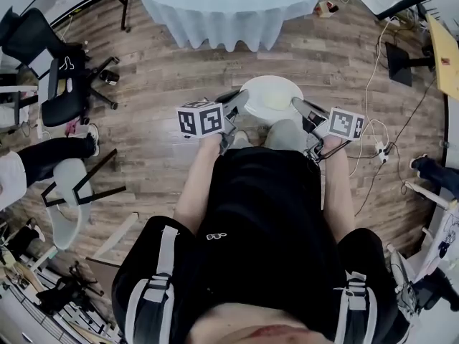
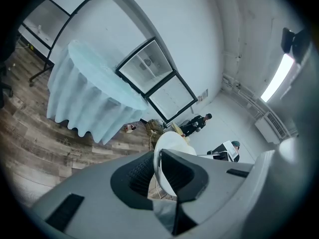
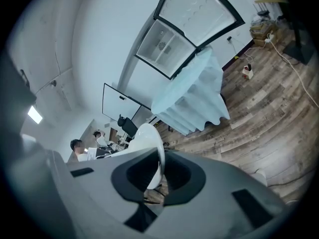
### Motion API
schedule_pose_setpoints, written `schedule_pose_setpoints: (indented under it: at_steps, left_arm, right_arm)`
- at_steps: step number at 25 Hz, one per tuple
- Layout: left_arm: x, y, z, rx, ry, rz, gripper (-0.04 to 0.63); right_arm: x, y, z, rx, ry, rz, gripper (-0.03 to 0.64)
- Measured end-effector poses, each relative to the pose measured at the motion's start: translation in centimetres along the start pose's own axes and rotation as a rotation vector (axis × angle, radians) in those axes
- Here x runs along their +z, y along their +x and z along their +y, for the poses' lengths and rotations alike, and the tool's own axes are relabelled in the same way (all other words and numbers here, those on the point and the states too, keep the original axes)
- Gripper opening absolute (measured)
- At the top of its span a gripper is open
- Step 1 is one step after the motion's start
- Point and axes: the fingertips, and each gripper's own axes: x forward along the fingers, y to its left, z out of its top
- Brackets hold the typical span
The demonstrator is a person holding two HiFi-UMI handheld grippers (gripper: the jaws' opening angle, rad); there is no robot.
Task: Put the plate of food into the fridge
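Observation:
I carry a white plate [image 1: 271, 97] with pale food on it, level above the wood floor in the head view. My left gripper [image 1: 239, 102] is shut on its left rim and my right gripper [image 1: 302, 108] is shut on its right rim. In the left gripper view the plate's edge [image 2: 167, 143] is pinched between the dark pads, and in the right gripper view its rim [image 3: 149, 138] is clamped the same way. The glass-door fridge [image 2: 157, 83] stands against the white wall behind the table; the right gripper view also shows this fridge [image 3: 192, 31], doors closed.
A round table with a pale blue cloth [image 1: 229, 9] stands straight ahead, between me and the fridge. A black office chair [image 1: 61, 84] and a white chair [image 1: 72, 199] are at left. Cables and a power strip [image 1: 380, 149] lie on the floor at right. People sit in the background.

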Motion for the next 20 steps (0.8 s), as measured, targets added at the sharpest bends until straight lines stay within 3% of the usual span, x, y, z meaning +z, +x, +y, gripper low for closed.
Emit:
schedule_pose_setpoints:
  at_steps: [10, 20]
  left_arm:
    - [1.3, 3.2, 1.2, 0.096, -0.039, 0.018, 0.046]
    - [6.3, 10.9, -0.7, 0.127, 0.022, 0.066, 0.044]
  right_arm:
    - [2.2, 1.3, -3.5, 0.058, 0.089, 0.028, 0.026]
    - [10.1, -0.1, -7.6, 0.118, 0.114, -0.015, 0.026]
